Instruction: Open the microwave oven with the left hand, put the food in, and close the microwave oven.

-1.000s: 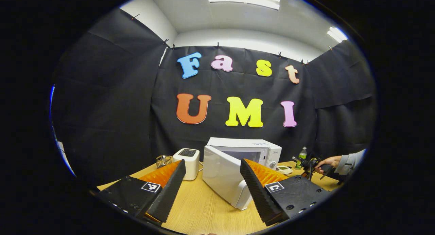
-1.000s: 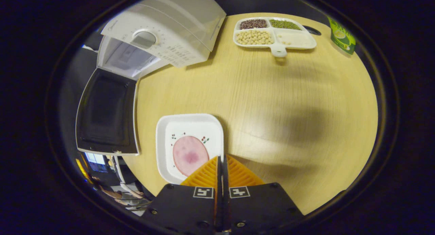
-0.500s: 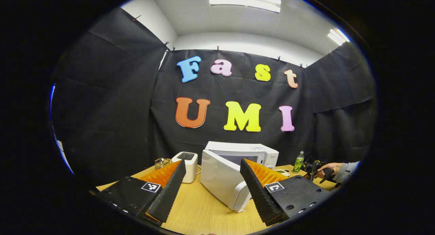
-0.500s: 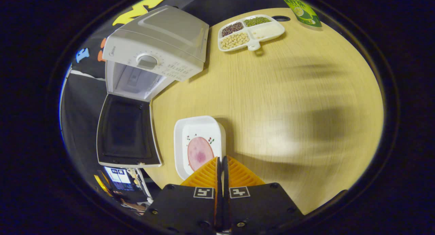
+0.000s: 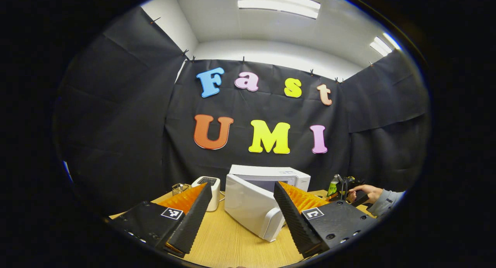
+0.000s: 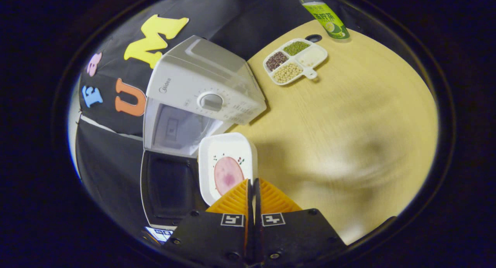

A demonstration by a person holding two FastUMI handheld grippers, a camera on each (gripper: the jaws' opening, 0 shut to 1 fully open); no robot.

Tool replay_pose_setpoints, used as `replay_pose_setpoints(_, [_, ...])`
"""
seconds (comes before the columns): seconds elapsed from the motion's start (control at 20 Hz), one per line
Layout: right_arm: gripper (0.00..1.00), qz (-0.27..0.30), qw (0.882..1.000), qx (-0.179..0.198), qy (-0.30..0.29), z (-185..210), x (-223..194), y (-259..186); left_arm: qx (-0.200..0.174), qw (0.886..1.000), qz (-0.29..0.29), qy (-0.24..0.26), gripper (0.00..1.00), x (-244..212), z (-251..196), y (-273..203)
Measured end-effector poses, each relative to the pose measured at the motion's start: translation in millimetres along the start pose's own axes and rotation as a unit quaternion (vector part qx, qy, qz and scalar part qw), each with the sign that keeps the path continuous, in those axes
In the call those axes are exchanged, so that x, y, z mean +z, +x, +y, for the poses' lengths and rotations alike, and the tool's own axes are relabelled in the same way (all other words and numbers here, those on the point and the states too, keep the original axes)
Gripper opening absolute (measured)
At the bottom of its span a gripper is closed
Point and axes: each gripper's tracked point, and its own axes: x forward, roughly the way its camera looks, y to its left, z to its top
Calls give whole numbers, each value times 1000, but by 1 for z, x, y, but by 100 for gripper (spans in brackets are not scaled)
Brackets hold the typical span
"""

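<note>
The white microwave [image 5: 271, 173] stands at the back of the wooden table with its door [image 5: 248, 206] swung open. My left gripper [image 5: 242, 186] is open, held back from the door with nothing between its fingers. In the right gripper view, my right gripper [image 6: 252, 181] is shut on the near rim of a white square plate [image 6: 226, 150] carrying a round pink slice of meat [image 6: 228, 175]. The plate hangs in the air just in front of the microwave's open cavity [image 6: 174, 128], above the dark inner face of the door [image 6: 170, 190]. A person's hand [image 5: 364, 190] shows at the right of the left gripper view.
A white toaster [image 5: 207, 182] and a small wire basket [image 5: 177, 188] stand left of the microwave. A divided tray [image 6: 306, 70] of beans and grains and a green bottle [image 6: 325, 20] sit right of it. The bare wooden table [image 6: 348, 117] spreads to the right.
My right gripper has lifted the plate off the table and carried it left to the microwave opening. The left gripper has drawn back slightly, still open.
</note>
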Motion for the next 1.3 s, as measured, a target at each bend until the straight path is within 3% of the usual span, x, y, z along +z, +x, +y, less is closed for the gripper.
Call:
replay_pose_setpoints(0.1, [0,-28,998,20,43,27,-3,17,4,1000,2,-11,95,-1,7,-1])
replay_pose_setpoints(0.15, [4,-50,996,29,62,41,-2,26,6,1000,1,-15,84,0,10,-2])
replay_pose_setpoints(0.2, [4,-71,994,34,79,51,-2,33,8,1000,1,-17,95,1,14,-3])
replay_pose_setpoints(0.55, [4,-140,976,53,158,98,-7,80,19,1000,0,-9,95,3,29,-3])
replay_pose_setpoints(0.6, [0,-147,974,57,164,102,-7,84,17,1000,1,-12,95,2,29,-2])
replay_pose_setpoints(0.65, [4,-159,970,58,174,104,-4,87,16,1000,-1,-16,95,3,30,-2])
replay_pose_setpoints(0.8, [4,-198,960,46,192,97,6,95,17,999,-7,-27,95,5,37,-1])
replay_pose_setpoints(1.05, [4,-192,949,68,242,113,-24,111,18,999,-10,-30,95,11,48,2])
replay_pose_setpoints(1.2, [4,-183,953,81,226,135,-39,122,23,999,-1,-22,95,9,56,0])
replay_pose_setpoints(1.3, [4,-196,952,70,226,136,-34,131,32,999,-3,-13,95,11,65,-4])
